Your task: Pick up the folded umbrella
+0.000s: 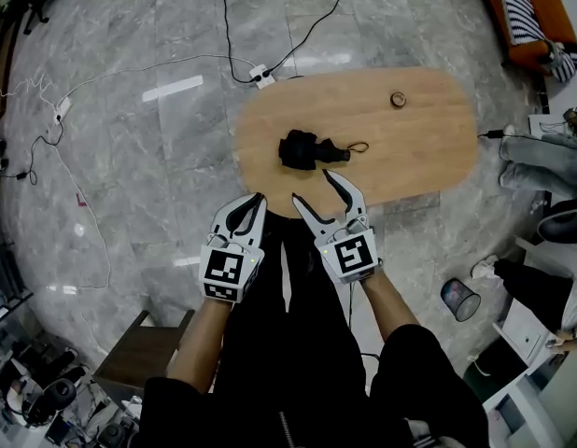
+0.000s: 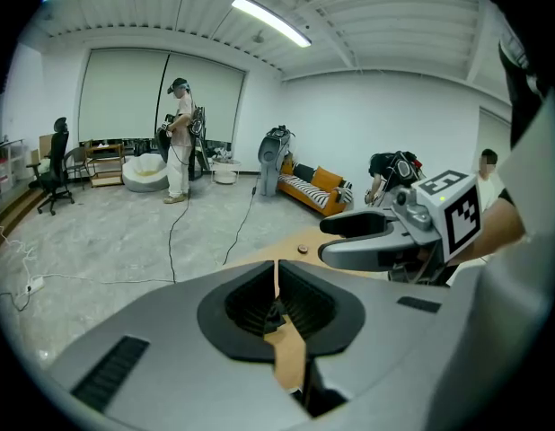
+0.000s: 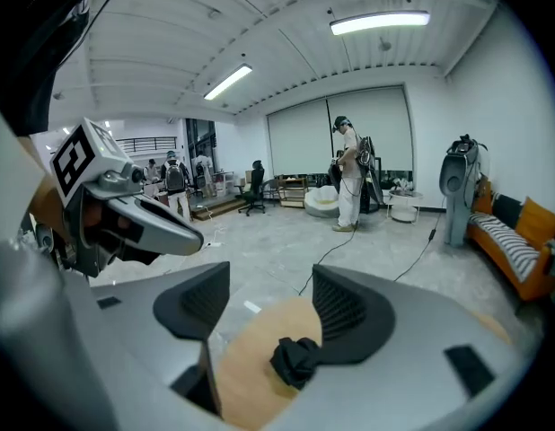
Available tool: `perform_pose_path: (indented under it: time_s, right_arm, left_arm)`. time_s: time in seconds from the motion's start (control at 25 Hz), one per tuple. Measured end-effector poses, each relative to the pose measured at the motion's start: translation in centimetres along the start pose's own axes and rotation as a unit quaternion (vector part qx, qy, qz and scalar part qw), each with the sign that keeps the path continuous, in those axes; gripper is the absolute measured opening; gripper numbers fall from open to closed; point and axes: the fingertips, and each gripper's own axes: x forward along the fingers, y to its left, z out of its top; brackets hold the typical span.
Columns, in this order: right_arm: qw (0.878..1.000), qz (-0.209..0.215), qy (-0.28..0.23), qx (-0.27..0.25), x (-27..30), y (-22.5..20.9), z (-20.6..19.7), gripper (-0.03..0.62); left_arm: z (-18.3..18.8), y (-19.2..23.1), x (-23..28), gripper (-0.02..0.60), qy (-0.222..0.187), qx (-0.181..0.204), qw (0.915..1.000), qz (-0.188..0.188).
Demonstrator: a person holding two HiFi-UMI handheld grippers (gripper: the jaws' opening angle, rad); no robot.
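Risk: right gripper (image 1: 312, 185), jaws wide and empty, hung short of the folded umbrella (image 1: 302, 149); a premature close would likely pinch loose fabric only. Left gripper (image 1: 257, 200) sat closed, empty.

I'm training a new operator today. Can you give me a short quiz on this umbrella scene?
1. What does the umbrella lie on?
2. True or false: the right gripper holds the umbrella.
3. The fingers of the left gripper are: A together, B wide apart, C clamped on the umbrella.
Key: 1 the table; 2 false, its fingers stand apart, short of the umbrella; 3 A.
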Motion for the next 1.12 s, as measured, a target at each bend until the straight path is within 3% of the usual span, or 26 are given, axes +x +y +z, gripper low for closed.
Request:
perform_pose_path:
  time_s: [1.12]
  right_arm:
    - [0.998,-0.008,0.053,0.011,6.0,-3.0,-10.3,0.277]
  left_arm:
    - [-5.2,1.5,5.5,0.025,0.016,-0.018,0.9997,-0.002]
